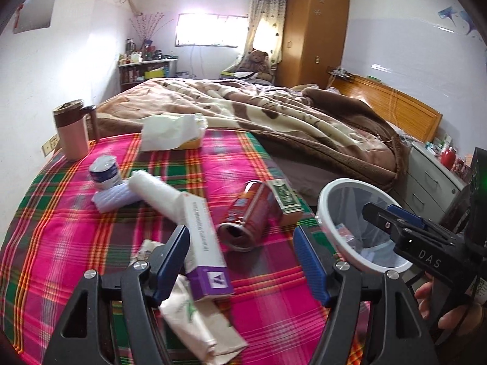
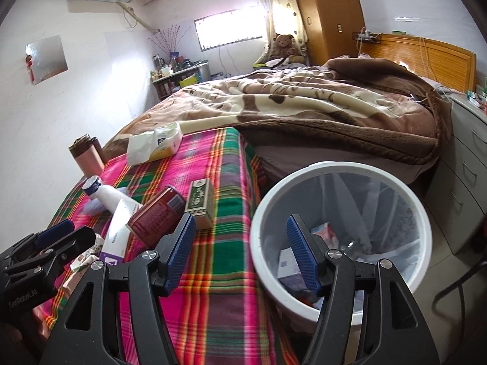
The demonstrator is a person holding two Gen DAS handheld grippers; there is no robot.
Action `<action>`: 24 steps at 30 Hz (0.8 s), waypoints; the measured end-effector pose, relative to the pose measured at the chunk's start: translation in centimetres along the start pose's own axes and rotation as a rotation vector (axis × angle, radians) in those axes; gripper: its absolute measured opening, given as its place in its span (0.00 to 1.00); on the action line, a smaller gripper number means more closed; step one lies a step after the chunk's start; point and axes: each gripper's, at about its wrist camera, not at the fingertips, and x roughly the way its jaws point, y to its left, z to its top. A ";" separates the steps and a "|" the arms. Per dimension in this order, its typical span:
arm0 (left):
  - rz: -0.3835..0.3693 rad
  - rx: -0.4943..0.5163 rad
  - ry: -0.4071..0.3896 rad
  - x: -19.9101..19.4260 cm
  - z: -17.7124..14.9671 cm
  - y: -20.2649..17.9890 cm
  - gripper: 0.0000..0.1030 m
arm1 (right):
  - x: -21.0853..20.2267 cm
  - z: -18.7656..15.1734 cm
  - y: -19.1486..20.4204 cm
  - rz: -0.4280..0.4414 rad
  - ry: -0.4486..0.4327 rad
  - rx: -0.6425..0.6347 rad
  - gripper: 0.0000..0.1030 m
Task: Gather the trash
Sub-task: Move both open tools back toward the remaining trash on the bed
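Note:
On the pink plaid cloth point(image 1: 258, 298) lie a dented red can point(image 1: 246, 216), a green carton point(image 1: 284, 196), a purple-and-white box point(image 1: 207, 249), a white roll point(image 1: 155, 191) and a crumpled paper wrapper point(image 1: 194, 319). My left gripper point(image 1: 242, 258) stands open above the cloth. The box lies by its left finger and the can just beyond its tips. My right gripper point(image 2: 242, 252) is open and empty, one finger over the cloth point(image 2: 213, 289), the other over the white bin point(image 2: 304, 170), which holds some trash. The can point(image 2: 158, 210) and carton point(image 2: 201, 200) lie ahead on its left.
A pink mug point(image 1: 73, 133) and a tissue pack point(image 1: 173, 132) stand at the cloth's far side. A small blue-and-white tub point(image 1: 105, 170) rests on a lilac cloth point(image 1: 112, 197). A bed with a brown blanket point(image 1: 274, 115) lies behind; grey drawers point(image 2: 468, 182) stand right of the bin.

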 end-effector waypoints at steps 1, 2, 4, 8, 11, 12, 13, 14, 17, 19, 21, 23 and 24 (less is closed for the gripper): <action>0.007 -0.007 0.004 0.0 -0.1 0.5 0.70 | 0.2 0.0 0.3 0.006 0.004 -0.003 0.62; 0.014 -0.014 0.007 0.0 -0.2 1.0 0.70 | 0.4 -0.1 0.6 0.011 0.008 -0.005 0.62; 0.026 -0.029 0.013 0.0 -0.4 1.9 0.70 | 0.8 -0.1 1.2 0.022 0.017 -0.010 0.62; 0.052 -0.049 0.024 0.0 -0.9 3.6 0.71 | 1.8 -0.3 2.2 0.033 0.042 -0.027 0.62; 0.065 -0.066 0.035 0.1 -1.1 4.6 0.71 | 2.5 -0.3 2.7 0.035 0.055 -0.038 0.62; 0.069 -0.070 0.038 0.2 -1.2 4.9 0.71 | 2.8 -0.2 2.9 0.033 0.061 -0.043 0.62; 0.072 -0.073 0.041 0.3 -1.3 5.1 0.71 | 3.1 -0.2 3.0 0.030 0.066 -0.049 0.62; 0.075 -0.076 0.046 0.4 -1.4 5.3 0.71 | 3.4 -0.1 3.1 0.027 0.069 -0.053 0.62; 0.081 -0.082 0.057 0.8 -1.5 5.9 0.71 | 4.2 0.2 3.4 0.019 0.085 -0.059 0.62; 0.087 -0.085 0.069 1.2 -1.4 6.2 0.71 | 4.9 0.4 3.6 0.014 0.098 -0.065 0.62; 0.090 -0.092 0.077 1.5 -1.3 6.5 0.71 | 5.5 0.6 3.7 0.011 0.107 -0.078 0.62; 0.082 -0.091 0.083 1.9 -1.1 6.5 0.71 | 6.1 0.9 3.8 -0.001 0.114 -0.085 0.62; 0.070 -0.090 0.096 2.3 -0.9 6.5 0.71 | 6.4 1.0 3.7 -0.001 0.121 -0.087 0.62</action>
